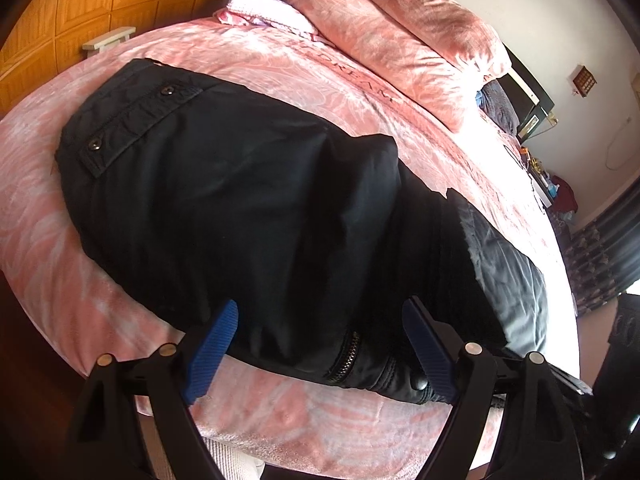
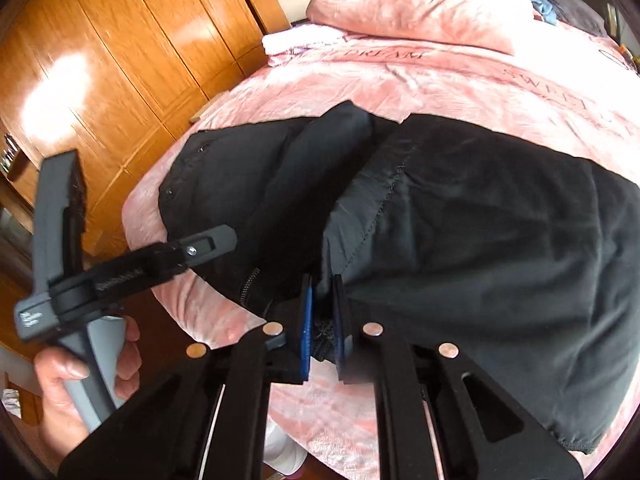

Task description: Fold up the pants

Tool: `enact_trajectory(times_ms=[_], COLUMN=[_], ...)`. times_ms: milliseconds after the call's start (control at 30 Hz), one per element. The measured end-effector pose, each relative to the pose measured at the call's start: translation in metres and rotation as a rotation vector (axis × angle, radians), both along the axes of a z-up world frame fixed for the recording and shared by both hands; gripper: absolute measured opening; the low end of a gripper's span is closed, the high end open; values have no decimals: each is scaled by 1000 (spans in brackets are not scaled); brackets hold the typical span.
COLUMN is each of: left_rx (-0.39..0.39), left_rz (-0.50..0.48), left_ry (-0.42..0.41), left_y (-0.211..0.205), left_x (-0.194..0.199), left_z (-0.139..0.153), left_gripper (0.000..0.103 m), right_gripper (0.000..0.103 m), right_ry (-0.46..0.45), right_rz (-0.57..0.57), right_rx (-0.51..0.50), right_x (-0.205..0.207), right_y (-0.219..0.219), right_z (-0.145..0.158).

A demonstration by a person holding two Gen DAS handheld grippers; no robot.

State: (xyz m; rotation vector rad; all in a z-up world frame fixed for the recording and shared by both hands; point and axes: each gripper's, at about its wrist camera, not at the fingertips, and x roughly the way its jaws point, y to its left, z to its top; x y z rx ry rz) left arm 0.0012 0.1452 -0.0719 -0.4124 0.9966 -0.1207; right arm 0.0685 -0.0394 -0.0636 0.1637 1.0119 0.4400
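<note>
Right claw (image 2: 322, 320) pinches the pants (image 2: 480, 240) hem; left claw (image 1: 320, 344) gapes empty astride the near edge. Thin bite may slip when lifted.

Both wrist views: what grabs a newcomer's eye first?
The black pants sprawled across the pink bedspread, snap-buttoned flap toward the far left end. Near the bed's front edge, the right gripper is shut on the pants' near hem, while the left gripper stands open astride the zipper. The orange wooden wardrobe fills the left of the right wrist view.
</note>
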Motion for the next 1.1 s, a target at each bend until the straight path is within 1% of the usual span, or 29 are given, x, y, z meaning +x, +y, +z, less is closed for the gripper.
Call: enact_trajectory(times_ms=[100, 200, 233, 267, 300, 333, 367, 400, 433, 500, 533, 567, 600, 633, 667, 733, 800, 900, 1000, 1067, 1100], left_rx=[12, 19, 21, 20, 20, 22, 27, 35, 45, 55, 56, 55, 54, 55, 59, 75, 103, 153, 246, 301, 327], left_rz=[9, 10, 11, 10, 7, 2, -5, -14, -26, -61, -80, -101, -126, -148, -168, -215, -257, -304, -324, -327, -323], left_ry=[-6, 6, 13, 18, 21, 20, 15, 10, 2, -19, -28, -38, -50, -62, -73, -90, -98, -114, -120, -90, -55], left_y=[2, 1, -1, -1, -4, -6, -10, -13, -18, -30, -36, -43, -51, -59, -67, -86, -107, -134, -155, -163, -164], left_x=[-2, -3, -2, -2, -2, -2, -2, -3, -4, -3, -3, -3, -2, -1, 0, 4, 7, 12, 14, 19, 24], left_z=[1, -2, -3, -4, -4, -3, -1, 0, 3, 9, 12, 16, 19, 22, 24, 27, 28, 26, 19, 8, -1], left_gripper=[85, 85, 85, 85, 85, 85, 85, 85, 85, 85, 85, 85, 85, 85, 85, 85, 85, 85, 85, 85, 85], right_gripper=[8, 9, 11, 14, 22, 42, 48, 50, 49, 47, 47, 49, 52, 56, 57, 62, 64, 64, 64, 64, 64], right_ry=[20, 16, 14, 17, 25, 40, 41, 26, 22, 14, 4, -3, -6, -10, -11, -3, 39, 103, 144, 171, 188], right_rz=[21, 41, 48, 47, 42, 53, 53, 42, 36, 9, -29, -78, -125, -187, -251, -348, -412, -444, -415, -383, -362], right_rx=[-1, 3, -5, -1, 10, 23, 27, 23, 26, 72, 97, 119, 135, 153, 165, 178, 209, 253, 325, 383, 413], right_x=[4, 4, 4, 3, 3, 2, 1, -3, -7, -18, -24, -29, -35, -40, -46, -54, -58, -56, -50, -47, -44], right_y=[8, 12, 13, 12, 11, 9, 8, 3, -2, -23, -39, -60, -79, -105, -132, -179, -222, -259, -270, -271, -267], right_z=[-17, -21, -21, -22, -22, -20, -17, -12, -9, 2, 10, 16, 20, 24, 26, 25, 15, -8, -33, -49, -58])
